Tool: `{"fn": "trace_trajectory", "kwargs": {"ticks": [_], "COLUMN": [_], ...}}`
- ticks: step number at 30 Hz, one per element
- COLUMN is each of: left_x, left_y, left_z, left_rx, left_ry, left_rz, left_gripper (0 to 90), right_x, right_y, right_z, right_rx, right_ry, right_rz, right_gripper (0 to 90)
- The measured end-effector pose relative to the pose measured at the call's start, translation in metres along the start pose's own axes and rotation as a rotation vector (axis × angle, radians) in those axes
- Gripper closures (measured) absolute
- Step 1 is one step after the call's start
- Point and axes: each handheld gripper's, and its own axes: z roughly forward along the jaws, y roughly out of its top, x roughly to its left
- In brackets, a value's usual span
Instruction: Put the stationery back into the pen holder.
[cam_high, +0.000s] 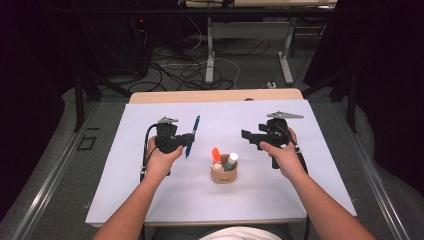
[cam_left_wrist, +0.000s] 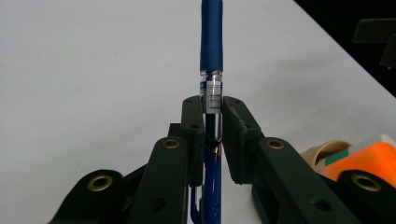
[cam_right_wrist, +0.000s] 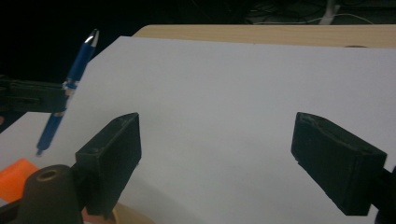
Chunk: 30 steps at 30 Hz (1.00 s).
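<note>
your left gripper (cam_high: 187, 138) has its jaws clamped on the blue pen (cam_left_wrist: 212, 51), holding it clear above the white counter (cam_high: 150, 200). your right gripper (cam_right_wrist: 233, 163) hangs with its jaws wide apart, nothing between them. the small cup (cam_high: 223, 175) of markers stands between your hands.

Left hand-held gripper (cam_left_wrist: 213, 128) clamps a blue pen (cam_left_wrist: 211, 51).
</note>
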Motion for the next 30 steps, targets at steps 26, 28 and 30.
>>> {"fn": "trace_trajectory", "kwargs": {"ticks": [26, 28, 30], "left_x": [-0.021, -0.022, -0.023], "left_y": [0.005, 0.005, 0.005], "left_z": [0.012, 0.011, 0.012], "left_rx": [-0.169, -0.168, -0.177], "left_ry": [-0.109, -0.115, -0.121], "left_rz": [0.029, 0.032, 0.035], "left_gripper": [79.8, 79.8, 79.8], "right_x": [0.031, 0.033, 0.035], "right_y": [0.03, 0.031, 0.032], "right_z": [0.022, 0.026, 0.03], "right_rx": [0.009, 0.006, 0.006], "right_ry": [0.205, 0.227, 0.249], "right_rz": [0.085, 0.11, 0.126], "right_gripper": [41.9, 43.7, 45.5]}}
